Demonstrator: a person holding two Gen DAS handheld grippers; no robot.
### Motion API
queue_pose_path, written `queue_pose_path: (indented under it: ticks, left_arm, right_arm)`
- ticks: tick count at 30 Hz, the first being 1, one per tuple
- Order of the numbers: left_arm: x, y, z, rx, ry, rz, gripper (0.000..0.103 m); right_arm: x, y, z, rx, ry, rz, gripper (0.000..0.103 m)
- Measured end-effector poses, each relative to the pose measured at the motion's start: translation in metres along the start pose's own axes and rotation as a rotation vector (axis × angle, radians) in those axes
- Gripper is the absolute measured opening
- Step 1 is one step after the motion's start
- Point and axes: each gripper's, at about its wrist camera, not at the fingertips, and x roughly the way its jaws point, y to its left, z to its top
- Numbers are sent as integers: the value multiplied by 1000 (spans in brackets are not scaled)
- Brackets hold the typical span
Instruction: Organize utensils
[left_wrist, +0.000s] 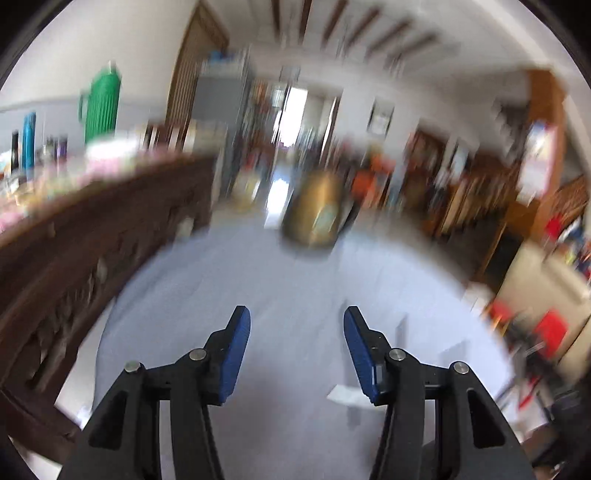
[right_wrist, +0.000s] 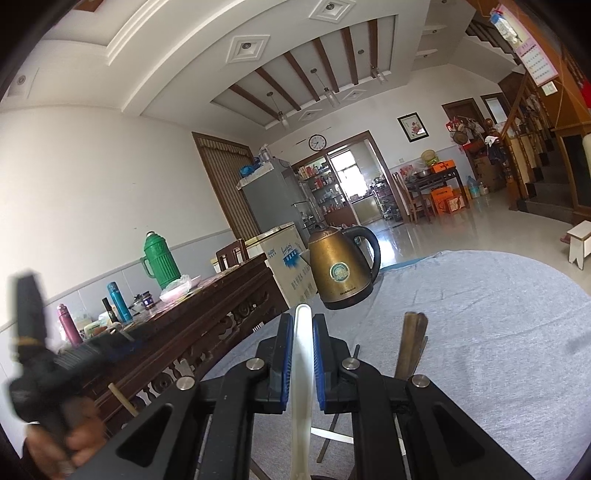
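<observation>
right tool: my right gripper (right_wrist: 303, 354) has its blue pads (right_wrist: 285, 360) pressed tight on a white plastic utensil handle (right_wrist: 302, 369), which stands upright between them and runs down out of the bottom of the view.
left tool: my left gripper (left_wrist: 297, 350) stands partly open, blue pads (left_wrist: 236, 354) apart with nothing between them; only grey cloth shows in the gap. no earlier view here, and its view is smeared by blur.
my hand: in the right view a hand (right_wrist: 70, 439) at lower left grips the black body of the left gripper, blurred.
other utensils: a brown flat-ended wooden handle (right_wrist: 410, 343) stands just right of the right gripper, with thin dark sticks (right_wrist: 355, 350) beside it; what holds them is hidden below the tool.
table: round, covered in a grey-blue cloth (right_wrist: 480, 332).
kettle: a bronze metal electric kettle with black handle (right_wrist: 341, 271) sits at the far edge of the cloth.
sideboard: a dark carved wooden cabinet (right_wrist: 207, 317) to the left carries a green ribbed thermos (right_wrist: 160, 260), a blue bottle (right_wrist: 119, 301) and a pink bottle (right_wrist: 68, 326).
</observation>
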Motion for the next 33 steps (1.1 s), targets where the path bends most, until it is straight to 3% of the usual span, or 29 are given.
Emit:
queue_pose_path:
  ticks: [2,7,15,19,29,33]
  left_arm:
    - [28,9,-14,-34,100,25,53]
    - [52,3,-32,-54,187,-3,53]
    - [70,-10,-41,-69,253,-41,53]
    - [72,-12,-44,-58,262,-35,53]
    - [93,-18,-50,-36,295,-17,53]
    - [104,-23,-57,-21,322,-25,53]
  right_arm:
    - [1,4,-3,-24,2,-10,12]
    - [3,8,-9,-66,16,-31,12]
    - [-5,6,-9,-66,32,-23,13]
    - [-16,-3,2,-39,-7,-28,13]
    - [-54,-77,35,188,-143,-105,18]
    - [-55,-110,34,264,-134,-168,23]
